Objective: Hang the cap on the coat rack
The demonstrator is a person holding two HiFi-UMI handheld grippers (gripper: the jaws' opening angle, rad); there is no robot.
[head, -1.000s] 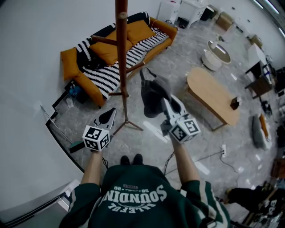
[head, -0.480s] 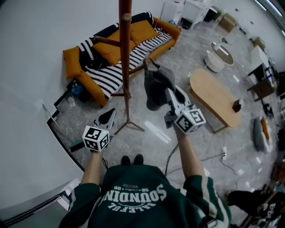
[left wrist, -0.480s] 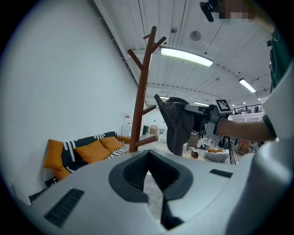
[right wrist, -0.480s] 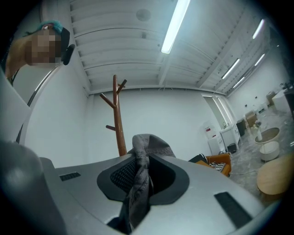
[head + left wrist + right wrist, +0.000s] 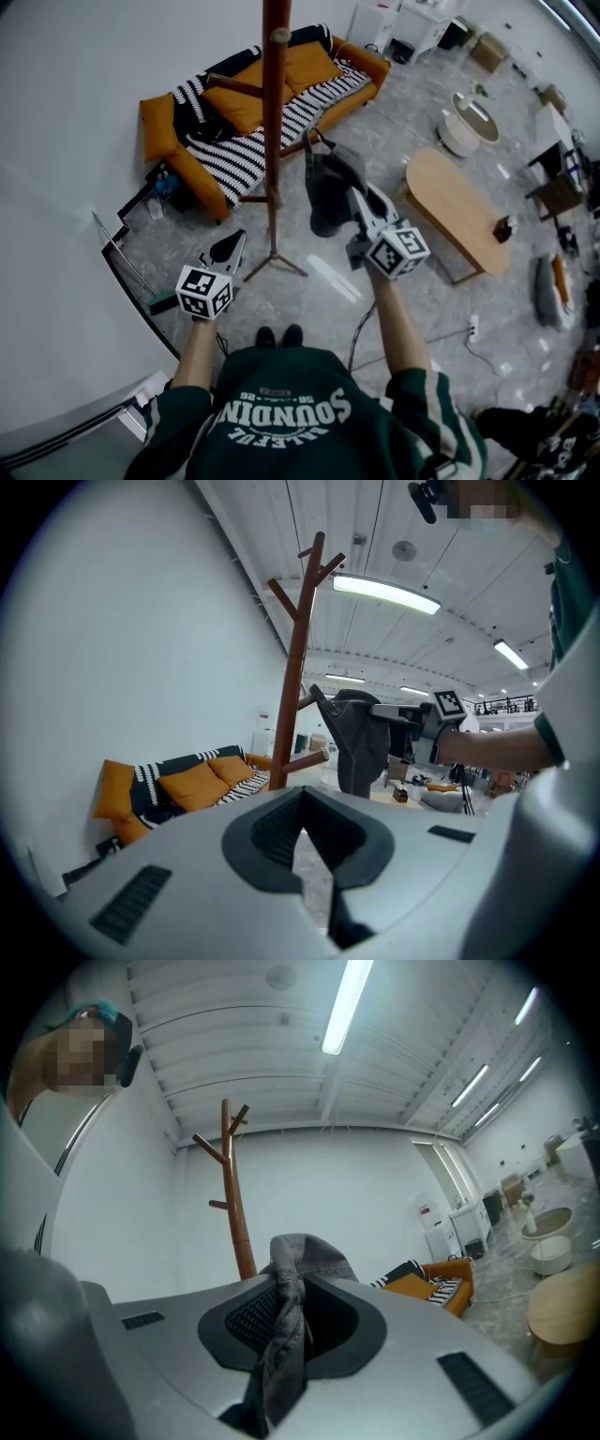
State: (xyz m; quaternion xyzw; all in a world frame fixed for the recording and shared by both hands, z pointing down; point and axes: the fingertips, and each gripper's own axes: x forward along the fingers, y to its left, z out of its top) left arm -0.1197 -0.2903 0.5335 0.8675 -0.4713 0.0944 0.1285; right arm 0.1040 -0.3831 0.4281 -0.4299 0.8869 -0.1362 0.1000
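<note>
The brown wooden coat rack (image 5: 273, 141) stands on the floor ahead of me, its branch pegs high up in the left gripper view (image 5: 298, 658) and the right gripper view (image 5: 235, 1194). A dark grey cap (image 5: 328, 187) hangs just right of the pole, at about peg height and apart from it. My right gripper (image 5: 360, 202) is shut on the cap's fabric (image 5: 282, 1335), held about level; from the left gripper view the cap (image 5: 360, 738) dangles off its jaws. My left gripper (image 5: 230, 249) stays low, left of the rack's base, its jaws closed together with nothing in them (image 5: 305, 855).
An orange sofa (image 5: 169, 150) with a striped blanket stands against the white wall behind the rack. An oval wooden coffee table (image 5: 459, 211) lies to the right, with a round white stand (image 5: 466, 117) beyond it. A cable (image 5: 450, 328) runs over the marble floor.
My right gripper has carried the cap a little forward and nearer to the pole. The left gripper has kept its place.
</note>
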